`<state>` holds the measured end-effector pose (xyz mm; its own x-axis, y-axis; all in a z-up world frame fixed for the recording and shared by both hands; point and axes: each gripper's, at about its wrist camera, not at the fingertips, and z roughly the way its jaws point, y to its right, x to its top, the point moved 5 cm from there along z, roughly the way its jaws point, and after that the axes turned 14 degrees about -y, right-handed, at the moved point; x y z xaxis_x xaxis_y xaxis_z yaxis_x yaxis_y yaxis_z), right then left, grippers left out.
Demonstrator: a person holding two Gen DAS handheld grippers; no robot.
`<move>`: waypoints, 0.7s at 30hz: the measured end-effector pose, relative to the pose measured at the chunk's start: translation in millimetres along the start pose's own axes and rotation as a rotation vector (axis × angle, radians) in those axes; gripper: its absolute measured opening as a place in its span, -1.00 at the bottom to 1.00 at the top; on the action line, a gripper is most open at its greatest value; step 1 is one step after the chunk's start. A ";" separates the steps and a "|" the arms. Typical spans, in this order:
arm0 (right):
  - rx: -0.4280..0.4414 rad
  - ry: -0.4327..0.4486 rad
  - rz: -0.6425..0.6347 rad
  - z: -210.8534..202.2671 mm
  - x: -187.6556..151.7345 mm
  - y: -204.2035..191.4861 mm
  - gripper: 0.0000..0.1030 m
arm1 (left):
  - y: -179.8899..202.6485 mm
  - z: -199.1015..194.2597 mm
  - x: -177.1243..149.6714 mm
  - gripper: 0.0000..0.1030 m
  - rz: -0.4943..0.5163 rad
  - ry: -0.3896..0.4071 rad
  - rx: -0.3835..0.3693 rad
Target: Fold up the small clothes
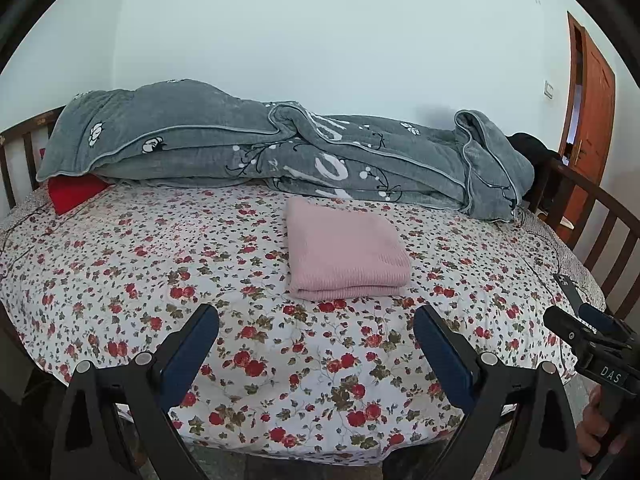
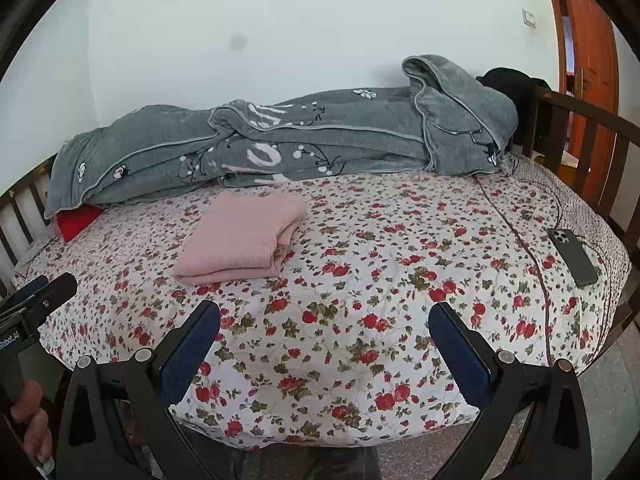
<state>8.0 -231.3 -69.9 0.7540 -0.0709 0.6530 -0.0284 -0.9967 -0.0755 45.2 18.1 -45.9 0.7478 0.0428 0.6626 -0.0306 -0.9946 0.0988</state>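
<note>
A pink knitted garment (image 1: 346, 250) lies folded into a neat rectangle on the floral bedsheet (image 1: 200, 264); it also shows in the right wrist view (image 2: 240, 236), left of centre. My left gripper (image 1: 316, 322) is open and empty, held above the sheet just short of the garment's near edge. My right gripper (image 2: 324, 318) is open and empty, to the right of the garment and nearer the bed's front edge. Each gripper shows at the edge of the other's view, the right one (image 1: 580, 328) and the left one (image 2: 40, 292).
A rumpled grey blanket (image 1: 280, 148) runs along the wall at the back of the bed, with a red item (image 1: 74, 192) under its left end. A dark phone (image 2: 572, 256) lies on the sheet at the right. Wooden bed rails (image 2: 580, 132) stand right, a door (image 2: 592, 60) beyond.
</note>
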 end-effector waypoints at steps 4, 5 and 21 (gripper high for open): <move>0.003 0.004 0.005 -1.7 1.3 0.4 0.98 | -0.5 0.0 0.3 0.91 0.002 0.001 0.002; 0.003 0.004 0.005 -1.7 1.3 0.8 0.98 | -0.9 -0.1 0.5 0.91 0.001 0.001 0.002; -0.001 0.009 -0.001 -6.2 1.5 -0.3 0.98 | -0.2 0.1 -0.4 0.91 0.004 0.000 0.007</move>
<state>5.0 -231.3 -64.3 0.7484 -0.0699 0.6596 -0.0282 -0.9969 -0.0736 45.0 18.3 -46.3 0.7474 0.0390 0.6632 -0.0291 -0.9954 0.0913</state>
